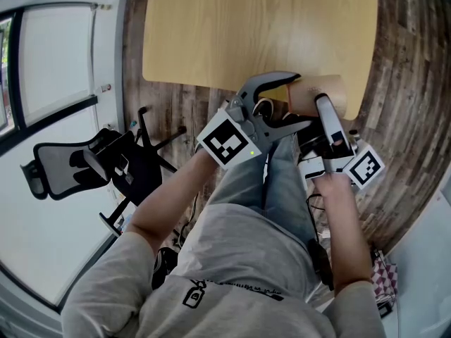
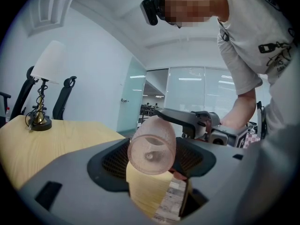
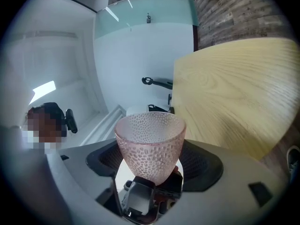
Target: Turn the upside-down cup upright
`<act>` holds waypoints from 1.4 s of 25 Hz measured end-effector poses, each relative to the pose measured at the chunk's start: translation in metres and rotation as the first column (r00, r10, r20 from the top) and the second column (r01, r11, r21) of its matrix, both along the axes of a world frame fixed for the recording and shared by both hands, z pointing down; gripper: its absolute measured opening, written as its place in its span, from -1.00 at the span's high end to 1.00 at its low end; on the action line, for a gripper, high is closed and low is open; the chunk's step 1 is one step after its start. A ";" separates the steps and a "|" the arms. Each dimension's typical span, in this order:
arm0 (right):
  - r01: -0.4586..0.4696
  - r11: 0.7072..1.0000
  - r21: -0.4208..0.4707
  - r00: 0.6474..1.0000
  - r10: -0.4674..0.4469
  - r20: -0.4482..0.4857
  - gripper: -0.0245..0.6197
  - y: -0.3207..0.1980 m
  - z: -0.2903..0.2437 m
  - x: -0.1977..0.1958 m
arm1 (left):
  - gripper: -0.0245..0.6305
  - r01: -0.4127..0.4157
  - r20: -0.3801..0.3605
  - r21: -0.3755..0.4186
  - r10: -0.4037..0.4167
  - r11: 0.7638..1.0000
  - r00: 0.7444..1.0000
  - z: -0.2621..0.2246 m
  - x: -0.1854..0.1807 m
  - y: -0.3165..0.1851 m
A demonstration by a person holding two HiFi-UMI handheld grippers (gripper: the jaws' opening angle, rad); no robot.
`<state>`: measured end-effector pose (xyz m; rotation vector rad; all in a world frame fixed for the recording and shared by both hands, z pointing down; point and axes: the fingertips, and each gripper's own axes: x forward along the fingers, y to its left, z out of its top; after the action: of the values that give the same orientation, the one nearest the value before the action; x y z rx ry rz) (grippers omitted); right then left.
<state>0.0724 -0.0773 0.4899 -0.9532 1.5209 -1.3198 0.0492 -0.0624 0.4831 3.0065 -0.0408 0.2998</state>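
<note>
A pink dimpled glass cup (image 1: 310, 94) hangs in the air at the near edge of the wooden table (image 1: 254, 27). My right gripper (image 1: 323, 104) is shut on its sides. In the right gripper view the cup (image 3: 150, 144) fills the gap between the jaws of that gripper (image 3: 150, 161), with its wide rim at the top of the picture. My left gripper (image 1: 303, 98) stands wide open around the cup. In the left gripper view the cup (image 2: 152, 149) shows its base, and the pads of that gripper (image 2: 152, 161) do not press on it.
A black office chair (image 1: 77, 164) stands on the plank floor to the left. A lamp with a white shade (image 2: 41, 93) stands on the table's far side. The person's legs lie directly below both grippers.
</note>
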 end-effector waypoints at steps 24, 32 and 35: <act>-0.019 1.000 0.013 0.973 0.022 -0.232 -0.19 0.012 0.010 0.019 | 0.04 0.010 -0.008 -0.141 -0.011 0.990 1.000 0.002 -0.002 -0.005; 0.001 0.999 0.036 0.768 0.023 -0.641 -0.19 0.019 0.007 0.029 | 0.04 0.034 0.043 -0.127 -0.028 0.991 0.999 0.009 -0.008 -0.012; 0.034 0.998 0.048 0.632 0.016 -0.774 -0.19 0.022 0.006 0.025 | 0.04 0.040 0.060 -0.128 -0.032 0.991 0.998 0.013 -0.010 -0.014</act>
<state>0.0974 -0.0549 0.4957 -1.6110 2.1893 -0.8650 0.0390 -0.0765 0.4956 2.8647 -0.0776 0.3714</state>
